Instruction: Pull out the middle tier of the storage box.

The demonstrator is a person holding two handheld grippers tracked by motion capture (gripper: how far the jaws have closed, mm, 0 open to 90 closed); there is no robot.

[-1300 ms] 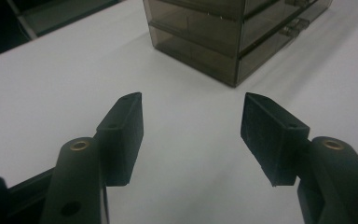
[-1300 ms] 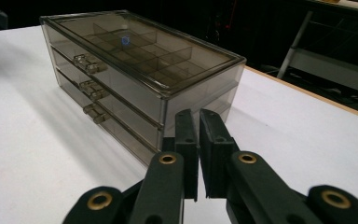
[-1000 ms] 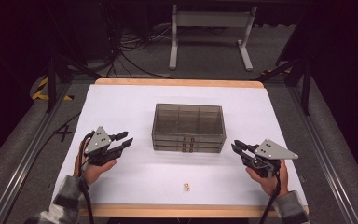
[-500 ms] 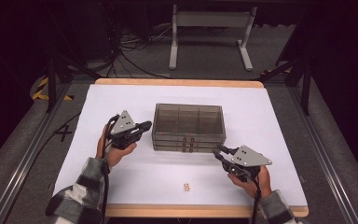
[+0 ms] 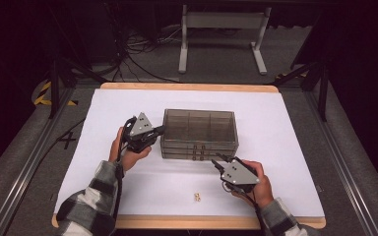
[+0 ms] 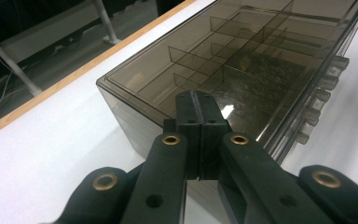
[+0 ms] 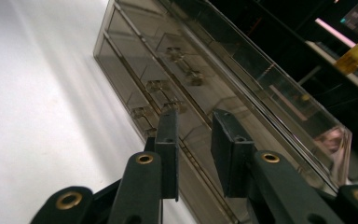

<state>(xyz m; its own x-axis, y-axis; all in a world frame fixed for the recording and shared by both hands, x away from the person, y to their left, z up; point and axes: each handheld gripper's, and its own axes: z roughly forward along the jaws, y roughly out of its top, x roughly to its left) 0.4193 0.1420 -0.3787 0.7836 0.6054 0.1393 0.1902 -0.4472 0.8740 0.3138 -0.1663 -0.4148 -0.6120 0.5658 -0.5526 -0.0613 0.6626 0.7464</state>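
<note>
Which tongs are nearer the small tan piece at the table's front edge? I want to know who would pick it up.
Right. The right tongs sit just up and right of the small tan piece, pointing at the drawer box. The left tongs are farther off, shut against the box's left end.

A small pale object (image 5: pixel 197 197) is seen lying on the white tabletop (image 5: pixel 295 147) near its front edge. Beyond the tabletop, a grey metal stand (image 5: pixel 221 37) and dark cables (image 5: pixel 128 59) are seen on the floor.

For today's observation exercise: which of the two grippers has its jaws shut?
The left gripper, beside the smoky drawer box: its pads meet. The right gripper shows a gap.
</note>
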